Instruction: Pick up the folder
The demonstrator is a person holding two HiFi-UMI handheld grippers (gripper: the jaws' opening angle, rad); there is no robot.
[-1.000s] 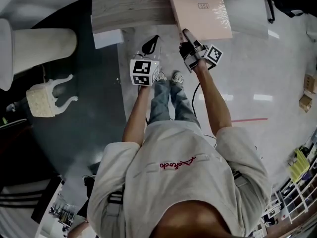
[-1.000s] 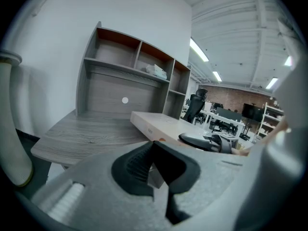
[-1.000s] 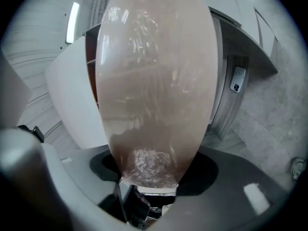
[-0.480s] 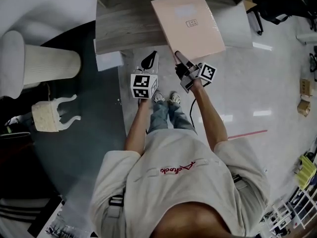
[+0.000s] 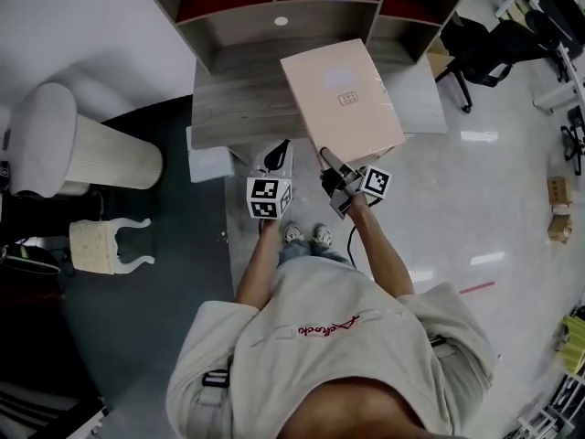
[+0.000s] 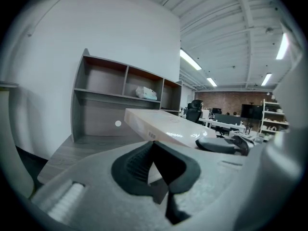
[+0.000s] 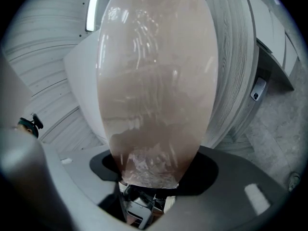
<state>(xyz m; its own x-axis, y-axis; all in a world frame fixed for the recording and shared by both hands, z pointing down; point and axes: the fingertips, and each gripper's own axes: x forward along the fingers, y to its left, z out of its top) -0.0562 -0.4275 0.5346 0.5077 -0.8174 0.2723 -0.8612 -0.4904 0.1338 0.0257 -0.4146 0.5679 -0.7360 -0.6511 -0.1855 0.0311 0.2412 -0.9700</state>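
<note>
The right tool [image 5: 331, 163] clamps the near edge of the pink folder [image 5: 340, 99], held tilted above the desk [image 5: 233, 108] (seemingly clear of it); the left tool [image 5: 275, 157] hangs beside it, jaws together, empty. Pick-up looks essentially done

Head view: looks steeply down on the folder [image 5: 340, 99] from well above. Left gripper view: faces roughly level from just left of the folder. Right gripper view: looks along the folder's face from its near edge, very close. All three views share the folder.
</note>
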